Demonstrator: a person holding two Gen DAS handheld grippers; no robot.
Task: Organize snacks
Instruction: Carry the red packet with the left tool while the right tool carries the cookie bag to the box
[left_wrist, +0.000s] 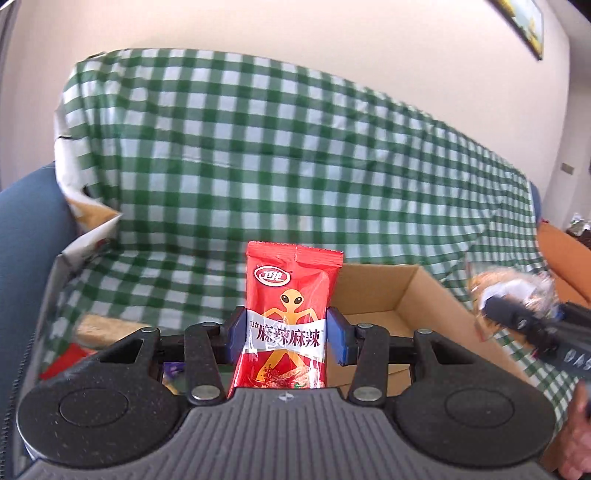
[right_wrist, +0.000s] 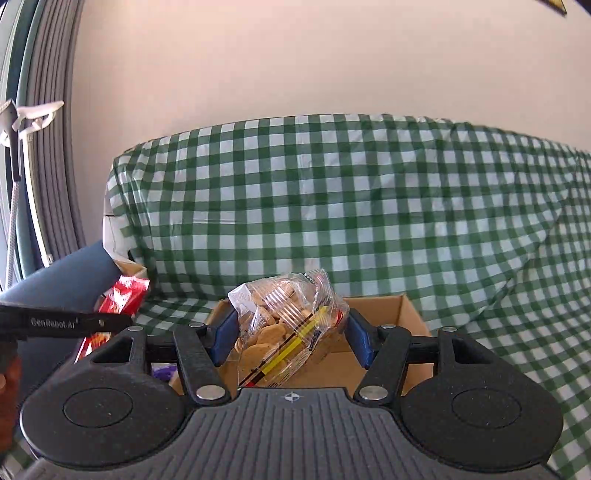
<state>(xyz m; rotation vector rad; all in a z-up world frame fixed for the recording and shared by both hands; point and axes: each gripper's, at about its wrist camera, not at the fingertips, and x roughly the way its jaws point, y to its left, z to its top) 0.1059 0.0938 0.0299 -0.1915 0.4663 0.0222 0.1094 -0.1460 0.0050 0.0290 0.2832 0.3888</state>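
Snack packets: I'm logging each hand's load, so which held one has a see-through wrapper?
The cookie bag in the right gripper; the left gripper holds an opaque red packet.

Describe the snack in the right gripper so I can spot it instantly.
In front of the green checked cloth, above the open cardboard box, the right gripper holds a clear bag of biscuits. Unlike the red packet opposite, it is see-through with a yellow stripe.
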